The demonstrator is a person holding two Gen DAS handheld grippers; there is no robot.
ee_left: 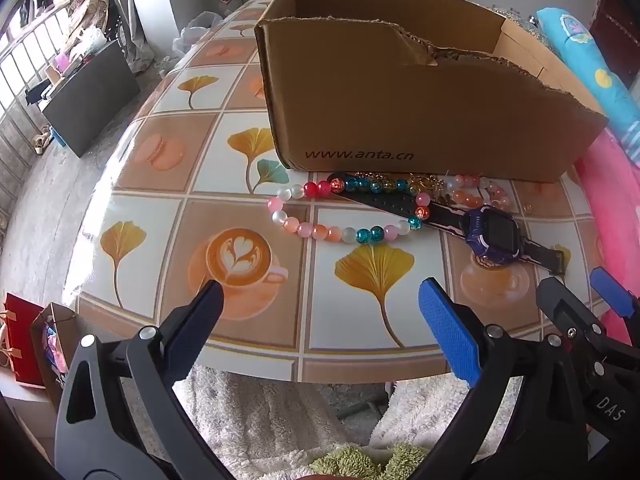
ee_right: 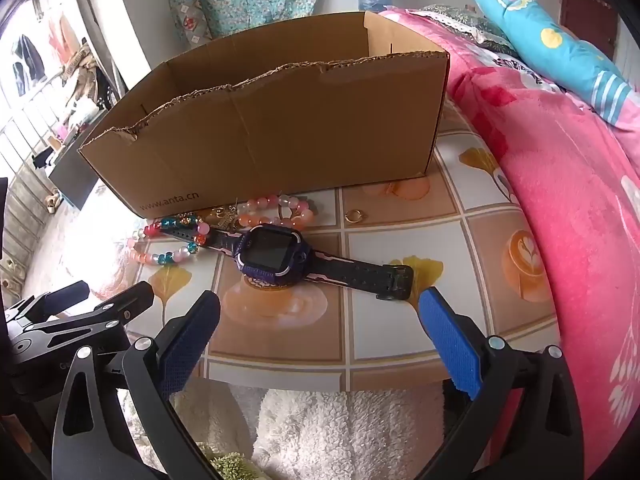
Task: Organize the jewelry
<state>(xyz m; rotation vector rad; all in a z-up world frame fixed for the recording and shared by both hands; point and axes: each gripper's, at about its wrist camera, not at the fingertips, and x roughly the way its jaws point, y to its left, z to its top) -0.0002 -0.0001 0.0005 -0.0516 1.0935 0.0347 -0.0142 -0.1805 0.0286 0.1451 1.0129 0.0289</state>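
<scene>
A brown cardboard box [ee_left: 400,112] [ee_right: 280,136] stands open-topped at the back of the patterned table [ee_left: 224,160] [ee_right: 404,248]. In front of it lie a long string of coloured beads [ee_left: 340,232] [ee_right: 168,256], a smaller pink bead bracelet [ee_left: 472,194] [ee_right: 280,210], some gold chain pieces [ee_left: 424,182] [ee_right: 222,213], a small gold ring [ee_right: 354,216] and a purple smartwatch [ee_left: 494,234] [ee_right: 272,254] with a black strap. My left gripper [ee_left: 320,296] hovers open above the table's near edge, short of the beads. My right gripper [ee_right: 320,304] is open too, just short of the watch.
A pink blanket [ee_right: 560,184] and a blue pillow [ee_right: 552,40] lie right of the table. White fluffy fabric [ee_right: 340,432] shows below the table's front edge. A red bag [ee_left: 22,340] and dark furniture [ee_left: 88,100] stand on the floor to the left.
</scene>
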